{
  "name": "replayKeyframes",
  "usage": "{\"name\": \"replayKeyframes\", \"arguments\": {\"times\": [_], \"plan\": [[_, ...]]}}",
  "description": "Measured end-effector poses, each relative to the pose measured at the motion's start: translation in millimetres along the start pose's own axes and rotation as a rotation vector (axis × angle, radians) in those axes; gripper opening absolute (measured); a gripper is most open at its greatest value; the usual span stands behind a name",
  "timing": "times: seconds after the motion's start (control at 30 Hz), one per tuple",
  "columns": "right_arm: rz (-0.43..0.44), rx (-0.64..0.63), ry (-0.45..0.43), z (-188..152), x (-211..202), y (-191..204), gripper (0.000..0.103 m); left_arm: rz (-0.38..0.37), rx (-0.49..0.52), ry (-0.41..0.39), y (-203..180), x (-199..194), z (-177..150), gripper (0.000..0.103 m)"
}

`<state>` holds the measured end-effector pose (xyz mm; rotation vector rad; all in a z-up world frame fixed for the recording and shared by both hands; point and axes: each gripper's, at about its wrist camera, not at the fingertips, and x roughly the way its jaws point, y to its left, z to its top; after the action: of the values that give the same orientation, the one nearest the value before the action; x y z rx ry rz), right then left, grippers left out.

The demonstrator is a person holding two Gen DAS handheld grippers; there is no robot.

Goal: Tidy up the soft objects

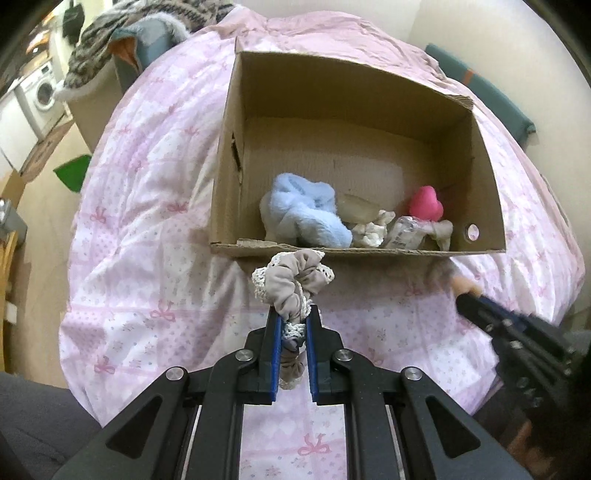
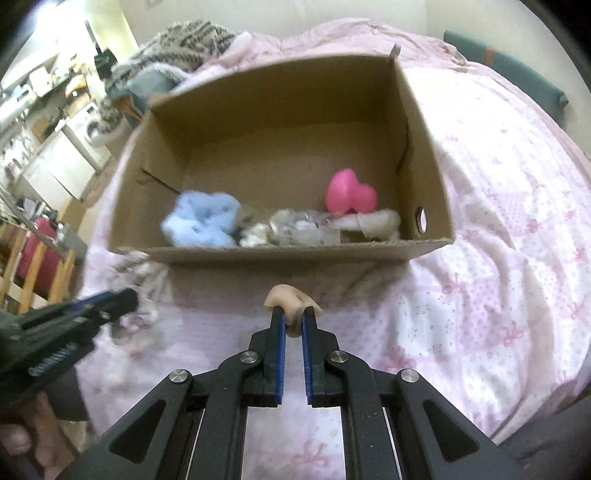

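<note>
A cardboard box (image 1: pixel 480 158) (image 2: pixel 421 122) lies on its side on a pink bed, open toward me. Inside lie a fluffy blue item (image 1: pixel 306 214) (image 2: pixel 201 219), a pink heart-shaped toy (image 1: pixel 426 203) (image 2: pixel 351 192), a clear packet (image 1: pixel 406 229) and pale soft items (image 2: pixel 373 221). My left gripper (image 1: pixel 293 314) is shut on a beige scrunchie with lace trim (image 1: pixel 291 280), held just in front of the box's lower edge. My right gripper (image 2: pixel 293 314) is shut on a small peach-coloured soft object (image 2: pixel 286 297), also in front of the box. It also shows in the left wrist view (image 1: pixel 466 285).
The pink patterned duvet (image 1: pixel 147 258) (image 2: pixel 498 258) covers the bed. A striped furry blanket (image 1: pixel 122 33) (image 2: pixel 184 48) lies at the far left. A washing machine (image 1: pixel 40 92) and wooden chairs (image 2: pixel 33 266) stand left of the bed. A teal cushion (image 1: pixel 491 92) lies at the right.
</note>
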<state>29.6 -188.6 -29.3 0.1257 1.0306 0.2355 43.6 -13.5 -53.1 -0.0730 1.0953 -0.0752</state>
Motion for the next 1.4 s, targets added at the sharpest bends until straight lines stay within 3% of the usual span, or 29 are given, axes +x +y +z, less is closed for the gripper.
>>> {"name": "replayKeyframes", "arguments": {"times": [0.2,0.6,0.97,1.4], "plan": [[0.041,-0.065,-0.079,16,-34,4,0.01,-0.012,0.005,-0.072,-1,-25,13,0.011],[0.063,-0.139,-0.158,67,-53,4,0.01,-0.02,0.023,-0.182,-6,-57,66,0.011],[0.067,-0.111,-0.142,103,-9,-16,0.01,-0.011,0.058,-0.114,-11,0,101,0.011],[0.045,-0.085,-0.035,99,35,-27,0.01,-0.045,0.093,-0.097,-17,33,90,0.011]]}}
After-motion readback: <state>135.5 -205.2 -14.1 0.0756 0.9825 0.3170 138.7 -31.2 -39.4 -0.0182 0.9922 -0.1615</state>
